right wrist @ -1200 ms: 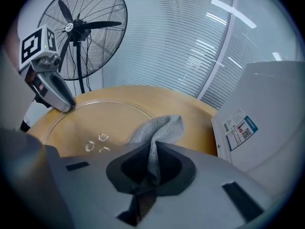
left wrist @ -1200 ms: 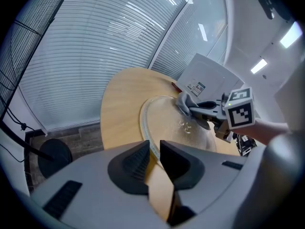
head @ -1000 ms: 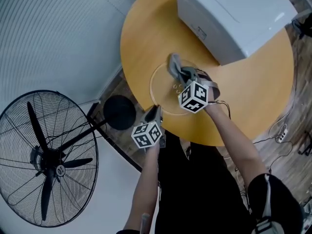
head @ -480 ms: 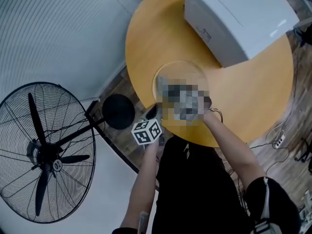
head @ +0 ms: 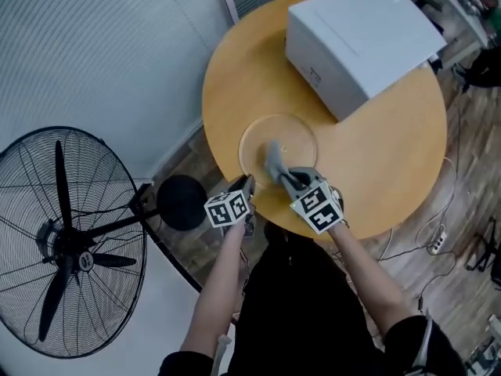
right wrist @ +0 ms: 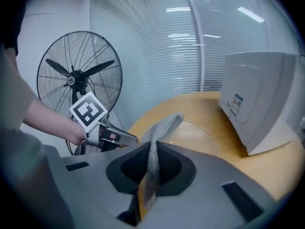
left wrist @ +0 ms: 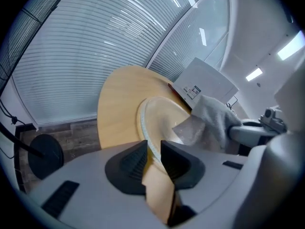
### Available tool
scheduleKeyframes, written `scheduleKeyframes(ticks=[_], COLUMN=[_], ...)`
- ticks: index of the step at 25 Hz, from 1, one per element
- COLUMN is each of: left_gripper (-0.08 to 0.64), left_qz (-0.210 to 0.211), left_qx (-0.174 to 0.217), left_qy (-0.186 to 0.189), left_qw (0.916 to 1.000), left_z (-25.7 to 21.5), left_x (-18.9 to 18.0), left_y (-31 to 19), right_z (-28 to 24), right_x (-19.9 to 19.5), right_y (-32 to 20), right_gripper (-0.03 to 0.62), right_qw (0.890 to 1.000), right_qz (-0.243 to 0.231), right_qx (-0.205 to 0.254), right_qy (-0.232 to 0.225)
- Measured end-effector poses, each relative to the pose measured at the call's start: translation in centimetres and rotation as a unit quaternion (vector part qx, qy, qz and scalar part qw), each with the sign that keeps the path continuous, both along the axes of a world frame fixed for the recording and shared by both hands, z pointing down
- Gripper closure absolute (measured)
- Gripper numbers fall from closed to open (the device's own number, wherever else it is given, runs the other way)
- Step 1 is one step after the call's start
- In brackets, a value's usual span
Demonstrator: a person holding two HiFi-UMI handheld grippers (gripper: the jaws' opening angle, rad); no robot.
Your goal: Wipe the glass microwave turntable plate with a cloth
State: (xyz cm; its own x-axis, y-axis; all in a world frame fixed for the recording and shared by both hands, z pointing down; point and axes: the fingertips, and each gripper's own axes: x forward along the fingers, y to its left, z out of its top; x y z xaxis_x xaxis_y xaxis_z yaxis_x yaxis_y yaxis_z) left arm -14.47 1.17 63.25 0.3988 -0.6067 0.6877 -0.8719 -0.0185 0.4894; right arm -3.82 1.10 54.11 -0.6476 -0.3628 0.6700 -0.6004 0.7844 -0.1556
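The plate point(head: 296, 134) lies on the round wooden table point(head: 376, 155), close to the table's near edge and in front of the microwave point(head: 360, 37). It is clear glass, and the wood shows through it.

The plate's near rim runs between the jaws of the left gripper point(head: 249, 183). In the left gripper view point(left wrist: 153, 147) the two black pads stand close on either side of the pale rim point(left wrist: 159, 116), and they are easing apart. The rim fills the narrow gap between them.

The right gripper point(head: 288, 177) sits just beside the left one, at the plate's near side. Its jaws are closed on the grey cloth point(head: 274, 161), which is pinched into a thin fold between the pads in the right gripper view point(right wrist: 153, 149). From there the cloth point(right wrist: 162, 128) rises and leans forward over the plate point(right wrist: 205, 132). Its free end lies above the near half of the glass, and I cannot tell whether it touches. Seen from the left gripper, the cloth point(left wrist: 212, 118) hangs bunched to the right of the plate.

The left gripper point(right wrist: 133, 138) shows at the left of the right gripper view, held in a hand.

The microwave stands on the far side of the table, well apart from the plate. A large black fan point(head: 63, 241) stands on the floor to the left, by the window blinds point(head: 94, 45).
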Motion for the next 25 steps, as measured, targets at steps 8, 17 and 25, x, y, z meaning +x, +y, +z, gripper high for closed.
scheduleKeyframes(ticks=[8,17,25], left_gripper=[0.489,0.537,0.563], left_qz=[0.047,0.026,0.040], left_qx=[0.025,0.190,0.305], left_qy=[-0.043,-0.028,-0.023], left_qw=[0.9977,0.9811,0.9513], left_z=[-2.9,-16.6,-27.7], left_x=[-0.4,-2.1,-2.9], left_y=[2.2,6.9,10.9], right_z=[-6.2,-15.9,-22.0], right_x=[5.0,7.4,7.7], right_y=[3.5,7.4,10.7], right_gripper=[0.568,0.568,0.569], right_qw=[0.994,0.972,0.954], right_qz=[0.100,0.170,0.174], right_qx=[0.050,0.136,0.204], right_qy=[-0.017,-0.088,-0.134])
